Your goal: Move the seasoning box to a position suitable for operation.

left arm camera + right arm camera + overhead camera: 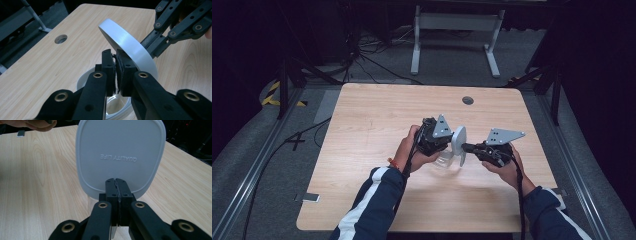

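Right tongs clamping rounded-square matte white lid, left tongs pinching clear container rim

Matt white plastic lid; wood-grain table.

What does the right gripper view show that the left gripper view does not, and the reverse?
Right gripper view alone: the flat face of the white lid, with raised letters QUALITY LIFE, seen upside down, and the right gripper shut on the lid's lower edge.

Left gripper view alone: the clear container below, the left gripper pinching its rim, the round hole in the table, and the lid edge-on.

Both: the lid held up off the wooden table, gripped by the right gripper.
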Action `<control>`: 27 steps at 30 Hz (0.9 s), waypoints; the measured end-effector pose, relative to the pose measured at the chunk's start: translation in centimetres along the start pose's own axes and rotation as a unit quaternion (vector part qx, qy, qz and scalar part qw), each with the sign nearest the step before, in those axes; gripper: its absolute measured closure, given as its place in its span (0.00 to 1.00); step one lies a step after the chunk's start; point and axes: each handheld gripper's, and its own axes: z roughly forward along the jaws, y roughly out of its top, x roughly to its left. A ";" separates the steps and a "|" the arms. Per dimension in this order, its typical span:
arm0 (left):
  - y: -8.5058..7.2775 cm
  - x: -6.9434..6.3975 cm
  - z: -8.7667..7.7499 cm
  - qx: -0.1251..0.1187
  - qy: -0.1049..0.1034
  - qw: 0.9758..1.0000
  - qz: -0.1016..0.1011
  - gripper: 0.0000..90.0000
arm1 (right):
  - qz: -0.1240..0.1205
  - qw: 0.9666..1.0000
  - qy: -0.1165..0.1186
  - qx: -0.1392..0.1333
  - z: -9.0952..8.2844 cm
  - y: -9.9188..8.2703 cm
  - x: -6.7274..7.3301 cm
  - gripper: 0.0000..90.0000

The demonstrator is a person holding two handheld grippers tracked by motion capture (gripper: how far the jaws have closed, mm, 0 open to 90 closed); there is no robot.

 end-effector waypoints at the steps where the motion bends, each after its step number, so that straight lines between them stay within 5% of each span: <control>1: 0.1 -0.1 0.0 0.002 -0.002 1.000 0.000 0.95 | 0.001 1.000 0.000 0.001 0.0 0.0 0.0 1.00; 27: 0.7 -1.1 0.8 0.003 -0.015 1.000 0.014 0.92 | -0.001 1.000 0.003 0.021 -0.4 -0.8 0.0 1.00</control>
